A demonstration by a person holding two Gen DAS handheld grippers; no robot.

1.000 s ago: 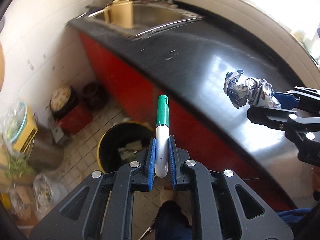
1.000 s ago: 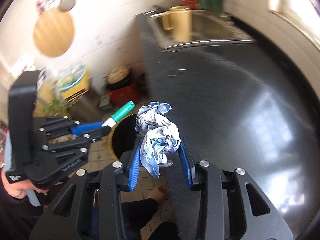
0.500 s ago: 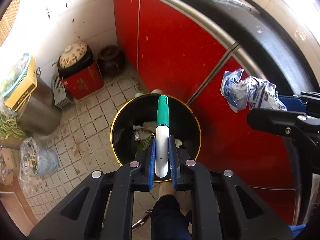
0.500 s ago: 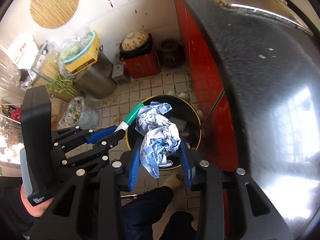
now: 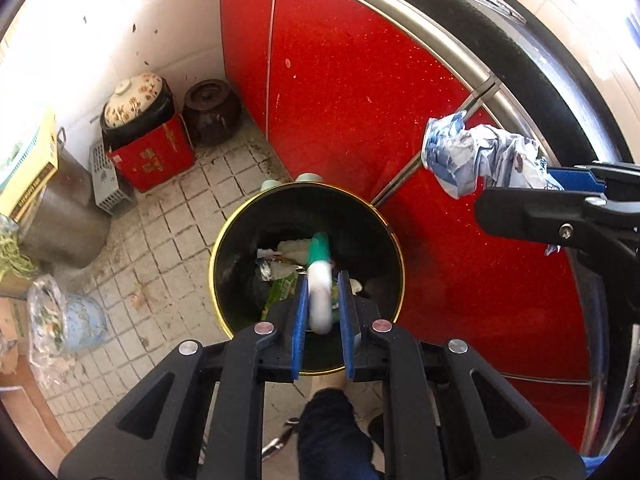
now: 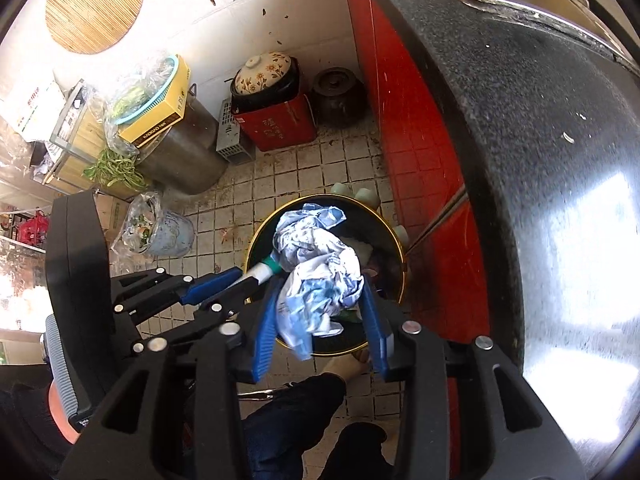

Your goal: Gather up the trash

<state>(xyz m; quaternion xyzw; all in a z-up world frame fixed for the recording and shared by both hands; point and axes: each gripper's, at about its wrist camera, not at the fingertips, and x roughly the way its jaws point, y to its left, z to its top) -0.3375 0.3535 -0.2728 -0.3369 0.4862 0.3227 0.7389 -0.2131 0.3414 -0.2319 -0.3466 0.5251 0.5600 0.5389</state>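
A black trash bin with a gold rim [image 5: 224, 240] [image 6: 401, 276] stands on the tiled floor by the red cabinet, with trash inside. My left gripper [image 5: 323, 280] [image 6: 236, 278] hangs over the bin; its blue pads [image 5: 301, 304] stand slightly apart from a white marker with a green cap [image 5: 320, 280] [image 6: 264, 270], which looks blurred and tips down between them. My right gripper [image 6: 320, 304] [image 5: 560, 188] is shut on a crumpled blue-and-white paper wad [image 6: 316, 272] [image 5: 472, 160] held above the bin.
Red cabinet doors [image 5: 360, 100] and a black countertop [image 6: 540, 160] lie to the right. A floral-lidded pot on a red box [image 5: 140, 128], a brown jar [image 5: 212, 108], a metal pot [image 6: 180, 152] and plastic bags [image 5: 60, 320] crowd the floor at left. My leg [image 5: 332, 432] is below.
Both grippers swung from the countertop down over the bin. The left pads have now parted and the marker is slipping down toward the bin. The right still holds the wad.
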